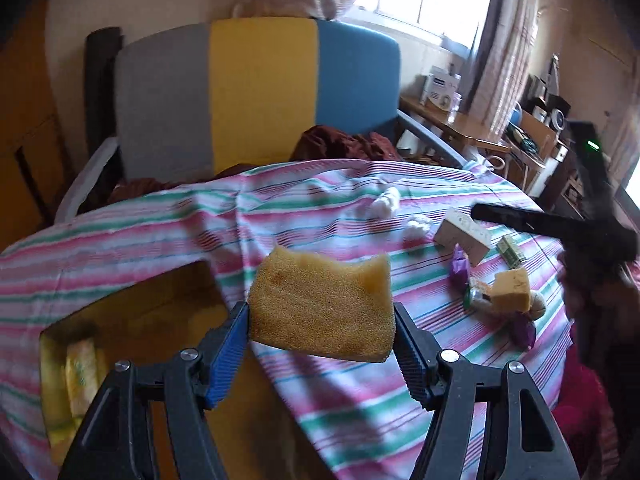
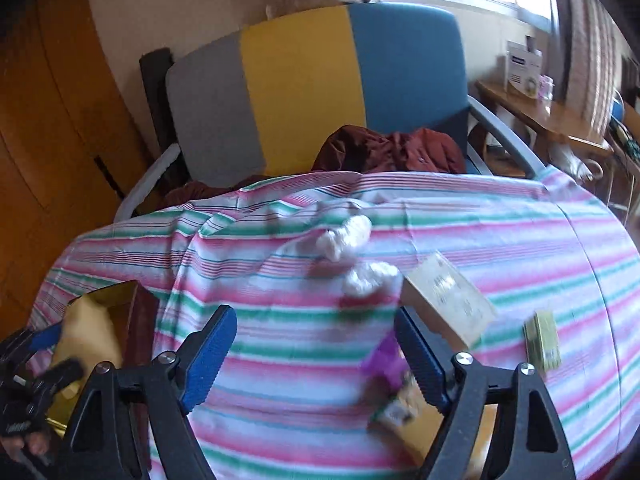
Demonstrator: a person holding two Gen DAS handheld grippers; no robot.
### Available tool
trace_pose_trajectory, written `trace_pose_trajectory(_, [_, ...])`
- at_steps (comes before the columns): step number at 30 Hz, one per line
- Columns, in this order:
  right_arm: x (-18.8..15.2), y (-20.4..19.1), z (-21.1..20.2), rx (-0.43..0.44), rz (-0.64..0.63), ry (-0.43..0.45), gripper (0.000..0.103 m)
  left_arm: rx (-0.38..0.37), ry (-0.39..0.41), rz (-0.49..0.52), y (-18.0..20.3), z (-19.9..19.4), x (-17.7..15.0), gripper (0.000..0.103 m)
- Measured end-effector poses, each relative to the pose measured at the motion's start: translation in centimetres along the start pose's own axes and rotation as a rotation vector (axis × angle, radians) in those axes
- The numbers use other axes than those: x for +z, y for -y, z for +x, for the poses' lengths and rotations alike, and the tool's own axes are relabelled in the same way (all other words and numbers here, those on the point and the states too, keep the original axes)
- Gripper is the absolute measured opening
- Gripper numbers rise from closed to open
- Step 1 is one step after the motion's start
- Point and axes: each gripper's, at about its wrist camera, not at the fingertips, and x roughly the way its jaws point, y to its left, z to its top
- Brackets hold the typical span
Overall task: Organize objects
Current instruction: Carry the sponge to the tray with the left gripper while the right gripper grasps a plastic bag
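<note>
My left gripper (image 1: 322,332) is shut on a yellow sponge (image 1: 320,304) and holds it above the striped cloth, just right of an open yellow box (image 1: 132,320) that holds yellowish packets (image 1: 80,376). My right gripper (image 2: 316,344) is open and empty over the cloth; it also shows as a dark blur at the right of the left wrist view (image 1: 560,232). Near it lie a white carton (image 2: 448,300), a small green box (image 2: 542,340), purple wrappers (image 2: 386,360), cotton balls (image 2: 352,236) and a second sponge piece (image 1: 510,288). The left gripper with the sponge shows at the left of the right wrist view (image 2: 86,336).
A striped pink, green and white cloth (image 2: 440,224) covers the table. A grey, yellow and blue chair (image 1: 260,96) with dark red clothing (image 2: 384,148) stands behind it. A wooden side table (image 1: 452,120) with clutter is at the far right.
</note>
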Motion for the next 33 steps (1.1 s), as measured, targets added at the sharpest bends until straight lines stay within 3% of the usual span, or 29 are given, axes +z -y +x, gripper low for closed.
trace_pose_trajectory(7, [5.4, 1.1, 9.9, -0.080, 0.042, -0.104, 0.071, 0.055, -0.010, -0.109, -4.1, -2.5, -4.2, 0.069])
trace_pose_trajectory(14, [8.0, 2.9, 17.4, -0.147, 0.171, -0.220, 0.067, 0.074, -0.045, -0.229, -7.2, -2.6, -6.4, 0.069])
trace_pose_trajectory(15, [8.0, 3.1, 18.3, -0.156, 0.180, -0.250, 0.063, 0.075, -0.050, -0.235, -7.5, -2.5, -6.6, 0.069])
trace_pose_trajectory(17, [7.8, 2.9, 19.4, -0.181, 0.163, -0.285, 0.035, 0.076, -0.050, -0.246, -7.8, -2.5, -6.9, 0.069])
trace_pose_trajectory(21, [7.2, 1.3, 18.2, -0.168, 0.075, -0.275, 0.025, 0.080, -0.044, -0.265, -8.3, -2.6, -7.1, 0.069])
trace_pose_trajectory(22, [7.0, 0.8, 17.5, -0.159, 0.055, -0.261, 0.017, 0.080, -0.041, -0.271, -8.5, -2.7, -7.2, 0.069])
trace_pose_trajectory(29, [2.8, -4.0, 9.9, -0.024, -0.123, -0.192, 0.017, 0.092, -0.022, -0.302, -9.3, -4.0, -8.1, 0.069])
trace_pose_trajectory(33, [-0.5, -4.9, 6.3, 0.047, -0.142, -0.207, 0.017, 0.091, -0.004, -0.310, -9.3, -5.2, -8.7, 0.069])
